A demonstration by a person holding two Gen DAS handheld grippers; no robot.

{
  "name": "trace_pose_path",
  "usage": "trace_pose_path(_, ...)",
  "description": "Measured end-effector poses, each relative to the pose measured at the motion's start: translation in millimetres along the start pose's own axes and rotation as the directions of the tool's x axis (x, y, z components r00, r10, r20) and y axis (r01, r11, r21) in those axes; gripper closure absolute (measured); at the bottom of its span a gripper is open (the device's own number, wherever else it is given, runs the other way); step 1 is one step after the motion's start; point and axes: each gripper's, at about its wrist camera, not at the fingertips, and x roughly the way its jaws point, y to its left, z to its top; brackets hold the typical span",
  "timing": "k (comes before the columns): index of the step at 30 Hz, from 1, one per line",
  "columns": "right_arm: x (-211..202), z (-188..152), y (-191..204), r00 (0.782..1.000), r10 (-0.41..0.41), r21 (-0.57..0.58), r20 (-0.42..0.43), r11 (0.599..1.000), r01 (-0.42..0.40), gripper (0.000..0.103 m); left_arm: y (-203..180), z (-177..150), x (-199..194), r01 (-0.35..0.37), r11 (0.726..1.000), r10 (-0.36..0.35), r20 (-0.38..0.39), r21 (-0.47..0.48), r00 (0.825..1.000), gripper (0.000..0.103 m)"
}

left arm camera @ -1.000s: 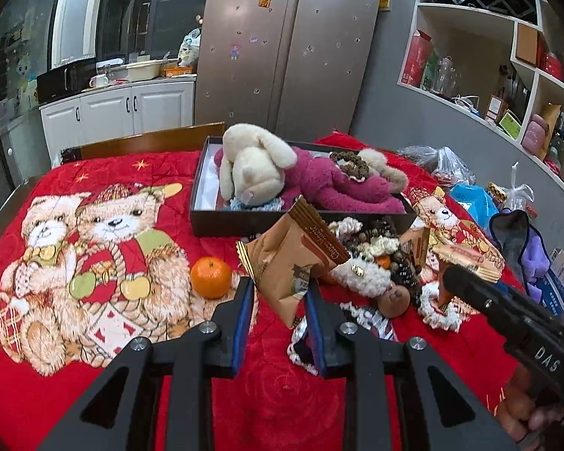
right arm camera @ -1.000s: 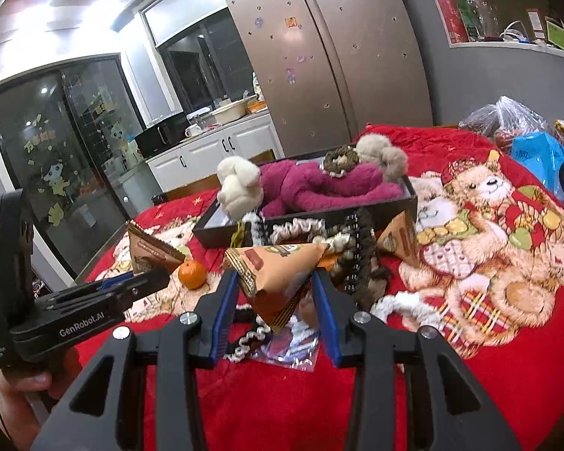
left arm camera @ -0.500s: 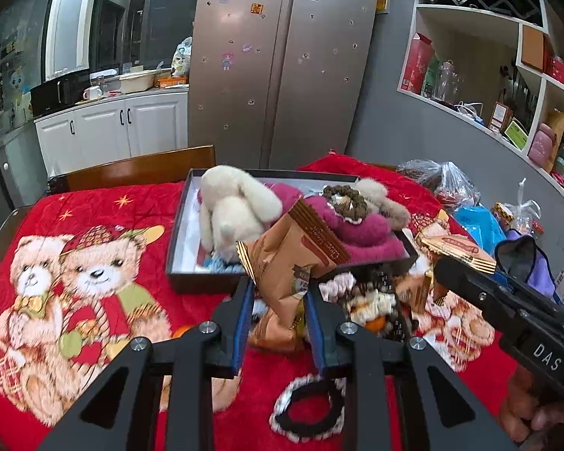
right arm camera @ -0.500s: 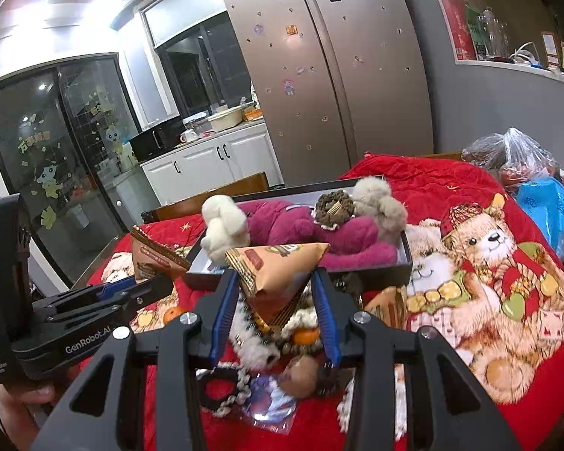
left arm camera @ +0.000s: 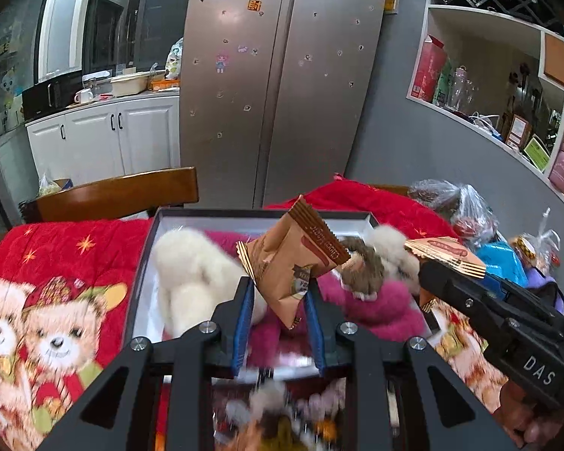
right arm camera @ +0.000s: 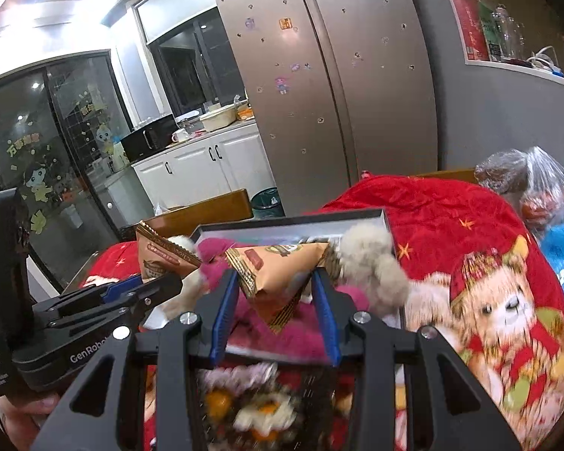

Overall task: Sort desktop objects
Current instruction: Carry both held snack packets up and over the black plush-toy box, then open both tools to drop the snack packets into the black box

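My left gripper (left arm camera: 278, 300) is shut on a brown snack packet (left arm camera: 293, 259) and holds it above the dark box (left arm camera: 143, 263). My right gripper (right arm camera: 278, 297) is shut on a second brown snack packet (right arm camera: 278, 270), also over the box (right arm camera: 357, 218). The box holds a cream plush (left arm camera: 191, 274), a magenta plush (left arm camera: 364, 300) and a brown hair tie (left arm camera: 361, 267). Each gripper shows in the other view: the right one (left arm camera: 432, 270) with its packet (left arm camera: 443, 251), the left one (right arm camera: 169, 282) with its packet (right arm camera: 161, 255).
A red teddy-print cloth (left arm camera: 56, 293) covers the table. A blurred pile of small objects (right arm camera: 259, 409) lies below the grippers. Plastic bags (left arm camera: 455, 206) and a blue pack (left arm camera: 500, 263) sit at the right. A wooden chair back (left arm camera: 120, 195) stands behind the table.
Both grippers, each with its packet, have moved forward from above the pile of small objects to over the box. The orange and the hair ties have dropped out of view.
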Motion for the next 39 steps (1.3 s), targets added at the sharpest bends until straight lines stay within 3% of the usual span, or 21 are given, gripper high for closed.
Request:
trace_pose_path(12,78,42,-26,1.0,0.0,0.024,-0.017,1.0,0.0,0.062,-5,34,68,0.013,1.0,-0.013,0.002,-0.013,1.0,0.076)
trace_pose_path(23,124,52,-45,0.998,-0.04,0.026,-0.054,0.999,0.042,0.062,-7,51,78,0.078,0.997,-0.078,-0.004,-0.006,0.997,0.076)
trace_pose_path(33,129,46,-45,0.996,-0.062,0.031,-0.064,0.997,0.064,0.062,-2,45,85,0.085,0.996,-0.086,-0.043,-0.022,0.995,0.076)
trace_pose_path(37,130,47,-51,0.997,-0.015,0.086,-0.08,0.996,0.022,0.062,-3,43,88,0.077,0.997,-0.078,-0.059,-0.021,0.995,0.075)
trace_pose_path(39,130,46,-53,0.996,-0.029,0.081,-0.081,0.996,0.036,0.062,-4,43,89,0.069,0.997,-0.07,-0.063,-0.018,0.996,0.075)
